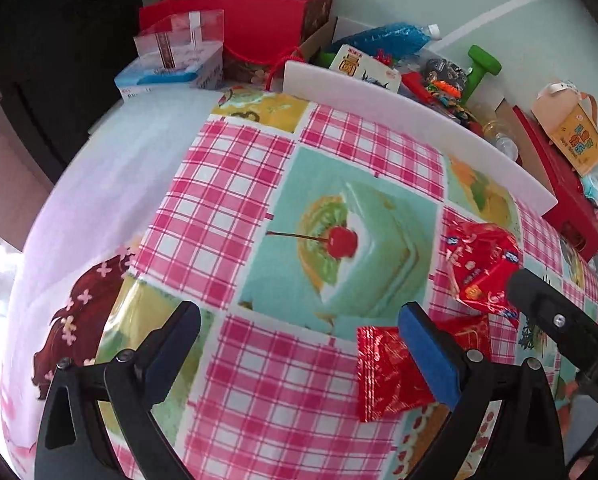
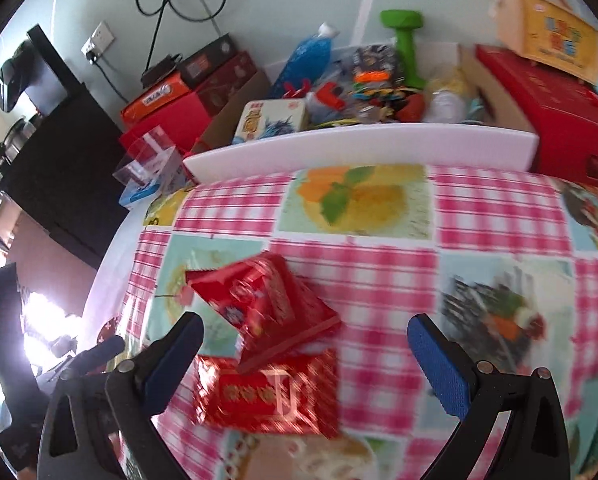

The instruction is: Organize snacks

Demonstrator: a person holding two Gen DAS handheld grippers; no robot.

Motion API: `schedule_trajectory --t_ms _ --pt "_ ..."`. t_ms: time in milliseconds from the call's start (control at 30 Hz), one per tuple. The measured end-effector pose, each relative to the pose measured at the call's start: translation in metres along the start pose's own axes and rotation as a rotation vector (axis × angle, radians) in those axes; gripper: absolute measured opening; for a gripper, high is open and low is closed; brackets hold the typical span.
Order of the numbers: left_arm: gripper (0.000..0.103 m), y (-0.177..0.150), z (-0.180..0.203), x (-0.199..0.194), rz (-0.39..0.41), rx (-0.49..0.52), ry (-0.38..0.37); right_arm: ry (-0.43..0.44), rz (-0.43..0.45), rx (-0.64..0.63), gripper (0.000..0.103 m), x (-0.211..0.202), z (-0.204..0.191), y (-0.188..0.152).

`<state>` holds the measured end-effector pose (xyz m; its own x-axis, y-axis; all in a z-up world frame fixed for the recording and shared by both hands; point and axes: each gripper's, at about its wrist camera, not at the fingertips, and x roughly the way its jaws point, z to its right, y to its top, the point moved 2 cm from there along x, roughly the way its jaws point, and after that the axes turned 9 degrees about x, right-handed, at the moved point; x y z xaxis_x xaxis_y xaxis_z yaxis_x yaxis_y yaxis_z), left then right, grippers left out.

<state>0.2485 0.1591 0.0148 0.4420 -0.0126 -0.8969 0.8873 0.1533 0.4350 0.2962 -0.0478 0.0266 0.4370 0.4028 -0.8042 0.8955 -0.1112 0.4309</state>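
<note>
Red snack packets lie between the right hand-held gripper's spread, released fingers.

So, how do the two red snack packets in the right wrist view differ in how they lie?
The upper red packet sits tilted, its lower edge resting on the lower red packet, which lies flat on the tablecloth. The upper red packet looks puffier and is printed in white with a blue spot; the lower red packet carries gold print. The upper one is farther from the right gripper; the lower sits between its open fingers. Both are shiny red foil.
</note>
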Motion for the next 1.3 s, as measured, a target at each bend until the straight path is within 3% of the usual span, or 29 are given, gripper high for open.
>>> schedule_trajectory --t_ms 300,567,833,1300 --pt "0.099 0.009 -0.015 0.011 -0.032 0.015 -0.011 -0.086 -0.069 -0.027 0.102 0.04 -0.011 0.006" --pt "0.099 0.007 -0.005 0.013 -0.042 0.035 -0.03 -0.125 -0.044 -0.012 0.088 0.036 0.001 0.01" --pt "0.099 0.007 0.028 0.017 -0.06 0.058 -0.072 -0.172 -0.029 0.015 0.077 0.019 0.032 0.006" --pt "0.099 0.008 0.095 0.026 -0.105 0.129 -0.106 -0.264 -0.011 0.043 0.074 -0.019 0.087 -0.021"
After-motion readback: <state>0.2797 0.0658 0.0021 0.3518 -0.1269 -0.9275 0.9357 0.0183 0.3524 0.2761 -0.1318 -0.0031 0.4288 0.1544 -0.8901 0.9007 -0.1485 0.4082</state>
